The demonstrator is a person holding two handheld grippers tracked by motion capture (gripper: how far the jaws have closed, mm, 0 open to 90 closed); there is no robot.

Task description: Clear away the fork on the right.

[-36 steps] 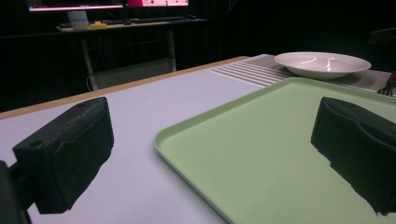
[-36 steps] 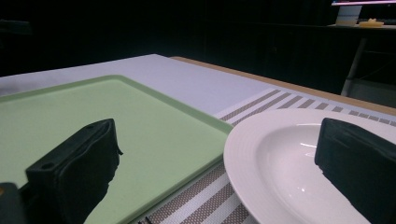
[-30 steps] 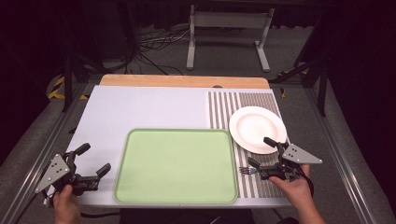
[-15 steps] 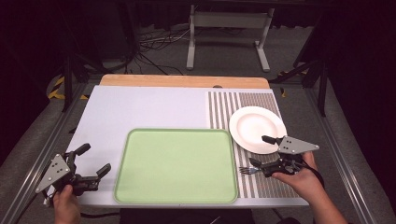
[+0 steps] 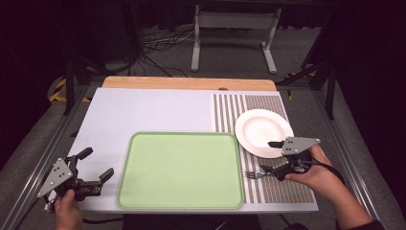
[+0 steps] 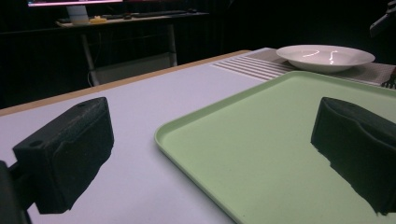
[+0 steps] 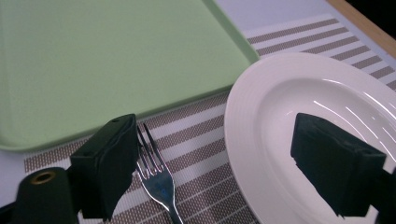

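A silver fork (image 5: 255,175) (image 7: 156,179) lies on the striped placemat (image 5: 249,108), between the green tray (image 5: 179,170) and the white plate (image 5: 263,130). My right gripper (image 5: 267,156) (image 7: 229,163) stands open over it. In the right gripper view one jaw sits just left of the fork's tines and the other hangs over the plate (image 7: 303,107). My left gripper (image 5: 98,163) (image 6: 210,154) is open at the table's front left corner. It holds nothing, and one jaw reaches over the tray's (image 6: 280,140) left edge.
The white table top (image 5: 143,110) stretches behind the tray to a wooden back edge (image 5: 189,82). A metal stand (image 5: 232,21) and cables lie on the floor beyond. The tray (image 7: 93,60) holds nothing.
My right gripper has shifted slightly away from the front edge, toward the plate, still open. The fork, plate, tray and left gripper have not moved.
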